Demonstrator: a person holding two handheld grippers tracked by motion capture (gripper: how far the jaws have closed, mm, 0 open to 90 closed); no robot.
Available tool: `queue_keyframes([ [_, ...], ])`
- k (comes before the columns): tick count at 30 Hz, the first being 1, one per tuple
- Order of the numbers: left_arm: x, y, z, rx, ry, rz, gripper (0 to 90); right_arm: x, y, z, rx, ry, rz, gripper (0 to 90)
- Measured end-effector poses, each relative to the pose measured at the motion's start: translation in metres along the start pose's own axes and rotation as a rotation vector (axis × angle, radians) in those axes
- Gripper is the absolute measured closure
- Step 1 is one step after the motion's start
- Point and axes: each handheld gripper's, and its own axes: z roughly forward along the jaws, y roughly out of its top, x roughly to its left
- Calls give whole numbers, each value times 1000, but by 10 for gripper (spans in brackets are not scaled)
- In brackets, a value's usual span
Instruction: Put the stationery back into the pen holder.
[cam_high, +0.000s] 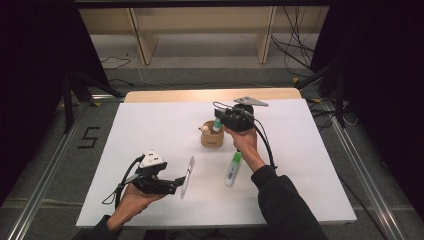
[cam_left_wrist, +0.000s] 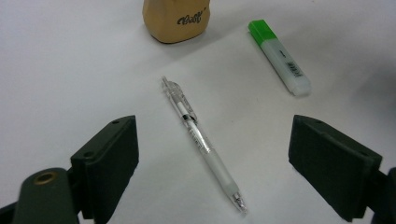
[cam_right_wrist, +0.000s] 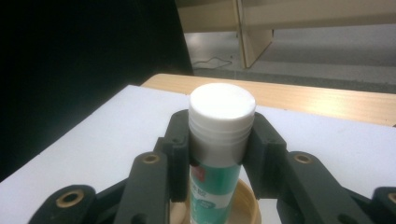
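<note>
My right gripper (cam_high: 218, 121) is shut on a green glue stick (cam_right_wrist: 218, 158) with a white cap, held upright over the mouth of a small tan cup (cam_high: 212, 137) at the table's middle. The glue stick (cam_high: 217, 125) has its lower end inside the cup (cam_right_wrist: 247, 210). Another small white item leans in the cup's left side. My left gripper (cam_high: 177, 184) is open near the front left, jaws wide on either side of a clear pen (cam_left_wrist: 201, 142) lying on the white sheet. The pen (cam_high: 187, 176) lies just right of that gripper. A green-capped highlighter (cam_high: 232, 169) lies right of it.
The white sheet (cam_high: 150, 130) covers the table, with a wooden strip (cam_high: 210, 94) along the far edge. The highlighter (cam_left_wrist: 280, 58) and cup (cam_left_wrist: 176, 19) lie beyond the pen in the left gripper view. Dark floor, cables and stands surround the table.
</note>
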Motion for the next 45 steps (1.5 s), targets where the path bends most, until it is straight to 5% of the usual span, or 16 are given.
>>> queue_keyframes([
  [45,2,1,0,1,0,-3,157,5,-18,36,95,4,-22,604],
])
